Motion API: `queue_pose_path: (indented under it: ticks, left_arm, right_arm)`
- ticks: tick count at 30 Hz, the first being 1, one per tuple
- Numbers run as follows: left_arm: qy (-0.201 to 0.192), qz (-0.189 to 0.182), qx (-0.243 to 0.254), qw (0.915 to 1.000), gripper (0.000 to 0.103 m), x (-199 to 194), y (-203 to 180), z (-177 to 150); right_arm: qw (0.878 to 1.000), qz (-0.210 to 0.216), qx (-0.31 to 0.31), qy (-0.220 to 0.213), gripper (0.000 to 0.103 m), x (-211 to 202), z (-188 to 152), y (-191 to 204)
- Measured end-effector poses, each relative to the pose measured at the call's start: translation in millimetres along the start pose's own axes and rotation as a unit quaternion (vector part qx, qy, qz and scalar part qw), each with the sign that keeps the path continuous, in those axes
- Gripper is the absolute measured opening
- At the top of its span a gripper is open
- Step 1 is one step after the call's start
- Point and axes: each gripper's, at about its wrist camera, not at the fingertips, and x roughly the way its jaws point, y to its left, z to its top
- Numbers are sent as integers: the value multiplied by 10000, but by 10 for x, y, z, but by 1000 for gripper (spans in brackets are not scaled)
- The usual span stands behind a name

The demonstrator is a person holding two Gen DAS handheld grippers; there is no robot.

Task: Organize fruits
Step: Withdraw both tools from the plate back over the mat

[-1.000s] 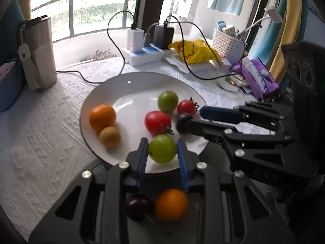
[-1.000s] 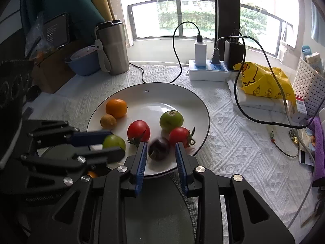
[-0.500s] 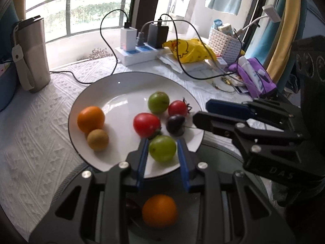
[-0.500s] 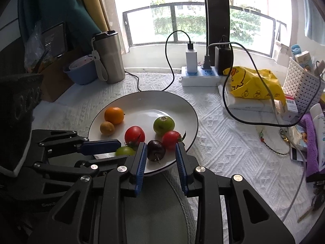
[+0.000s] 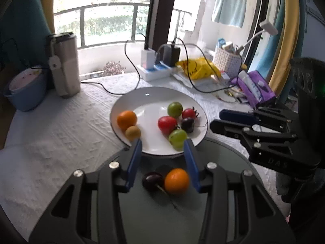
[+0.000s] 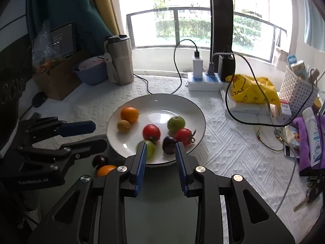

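A white plate [image 5: 150,98] [image 6: 156,105] holds an orange [image 5: 127,119], a small brown fruit [image 5: 132,133], red tomatoes [image 5: 167,122], green tomatoes [image 5: 177,137] and a dark tomato [image 5: 187,124]. On a dark round tray [image 5: 223,162] in front lie an orange [image 5: 176,181] and a dark tomato [image 5: 152,180]. My left gripper [image 5: 162,144] is open and empty above the plate's near rim. My right gripper [image 6: 160,148] is open and empty, just short of the green tomato [image 6: 149,147] and dark tomato [image 6: 169,141].
A steel tumbler [image 5: 65,65] and blue bowl [image 5: 24,93] stand at the left. A power strip [image 5: 154,71] with cables, a yellow bag [image 5: 195,69], a white basket [image 5: 227,61] and purple cloth [image 5: 254,87] crowd the back right.
Both grippers opened and pulled back and up from the plate. The left one let go of the green tomato, the right one of the dark tomato; both fruits now lie on the plate.
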Motion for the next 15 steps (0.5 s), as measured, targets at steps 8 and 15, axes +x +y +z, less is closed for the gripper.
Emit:
queue_pose_path:
  ticks: [8, 15]
  left_arm:
    - [-407, 80, -44, 9991, 45, -457, 72, -84]
    - [-463, 278, -195, 9983, 45, -706, 262, -305]
  right_arm:
    - [9996, -31, -217, -168, 31, -292, 51, 277]
    - [9992, -62, -365, -141, 32, -390, 26, 492]
